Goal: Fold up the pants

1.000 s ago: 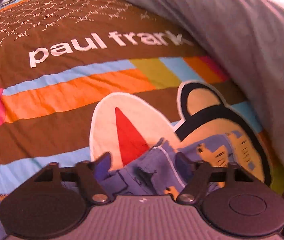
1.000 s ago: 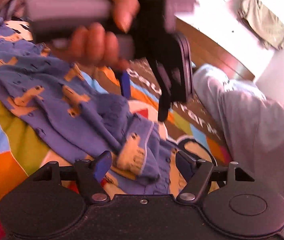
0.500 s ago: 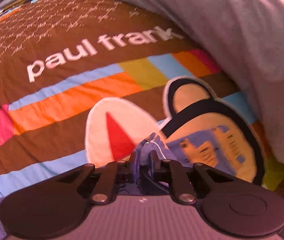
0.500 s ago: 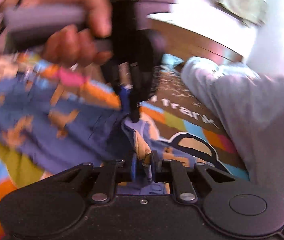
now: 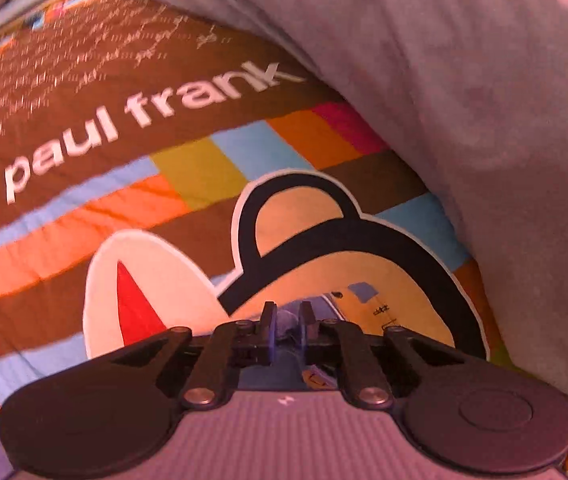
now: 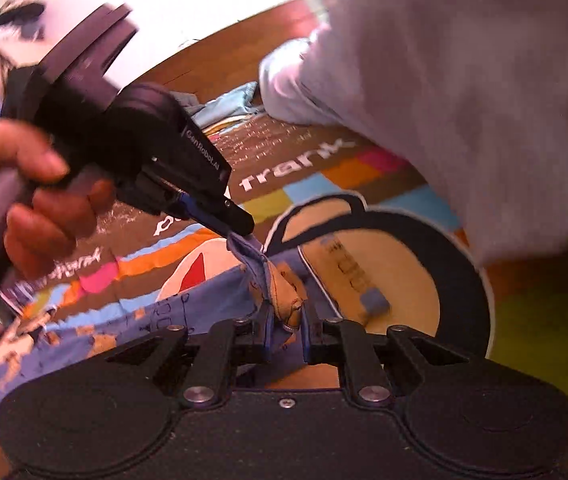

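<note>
The pants are blue-purple cloth with an orange animal print, spread over a colourful bedspread. My left gripper is shut on a bunched fold of the pants. In the right wrist view the left gripper, held in a hand, pinches the cloth's edge and lifts it off the bed. My right gripper is shut on a fold of the same edge just below. The cloth hangs taut between the two grips. The remainder of the pants trails to the lower left.
A big grey pillow or duvet lies along the right of the bedspread and crowds that side. The bedspread shows a cartoon face and white lettering. A brown wooden floor and white wall lie beyond the bed.
Both grippers went from open around the cloth to shut on it. They then lifted the pants' edge and carried it across the bedspread; the right gripper rolled.
</note>
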`<state>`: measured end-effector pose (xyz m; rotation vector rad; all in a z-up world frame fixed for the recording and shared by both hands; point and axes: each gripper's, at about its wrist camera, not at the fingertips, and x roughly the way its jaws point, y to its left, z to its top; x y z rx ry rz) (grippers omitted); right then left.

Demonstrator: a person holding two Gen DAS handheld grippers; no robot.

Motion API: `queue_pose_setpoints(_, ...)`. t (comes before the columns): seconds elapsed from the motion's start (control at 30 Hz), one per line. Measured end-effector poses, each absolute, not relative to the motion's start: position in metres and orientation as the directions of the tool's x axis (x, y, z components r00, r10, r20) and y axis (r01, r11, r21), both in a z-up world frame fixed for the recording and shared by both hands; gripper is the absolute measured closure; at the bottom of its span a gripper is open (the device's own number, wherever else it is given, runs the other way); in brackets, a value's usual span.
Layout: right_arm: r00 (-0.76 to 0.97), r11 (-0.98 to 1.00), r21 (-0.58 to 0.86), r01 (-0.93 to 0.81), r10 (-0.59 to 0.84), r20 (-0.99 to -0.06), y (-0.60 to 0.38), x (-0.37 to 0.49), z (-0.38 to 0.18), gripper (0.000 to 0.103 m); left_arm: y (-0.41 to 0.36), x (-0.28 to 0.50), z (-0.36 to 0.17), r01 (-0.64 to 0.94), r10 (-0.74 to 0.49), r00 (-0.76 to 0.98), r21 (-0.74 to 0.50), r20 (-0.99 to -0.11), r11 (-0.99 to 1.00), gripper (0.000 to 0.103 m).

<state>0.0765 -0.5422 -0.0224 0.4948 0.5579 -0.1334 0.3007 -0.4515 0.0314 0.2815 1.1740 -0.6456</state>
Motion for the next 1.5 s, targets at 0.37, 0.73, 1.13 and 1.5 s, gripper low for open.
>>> queue_pose_setpoints(0.37,0.785,0.85,0.412,0.327,-0.003,-0.619,-0.546,0.085,-0.035,0.081,-0.442,0.31,0.023,0.512,-0.287,0.11,-0.193,-0.951,0.837,0.034)
queue_pose_setpoints(0.73,0.783,0.86,0.404,0.312,0.009,-0.622,-0.544,0.089,-0.036,0.081,-0.475,0.297,0.008,0.492,-0.3,0.061,-0.233,-0.952,0.839,0.036)
queue_pose_setpoints(1.13,0.788,0.843,0.44,0.311,0.03,-0.615,-0.551,0.087,-0.038,0.092,-0.49,0.278,0.009,0.427,-0.182,0.27,-0.052,-0.946,0.903,0.103)
queue_pose_setpoints(1.5,0.865,0.78,0.514,0.356,-0.066,-0.498,-0.569,0.064,-0.031,0.096,-0.517,0.262,0.016,0.506,-0.28,0.379,-0.055,-0.882,0.861,0.103)
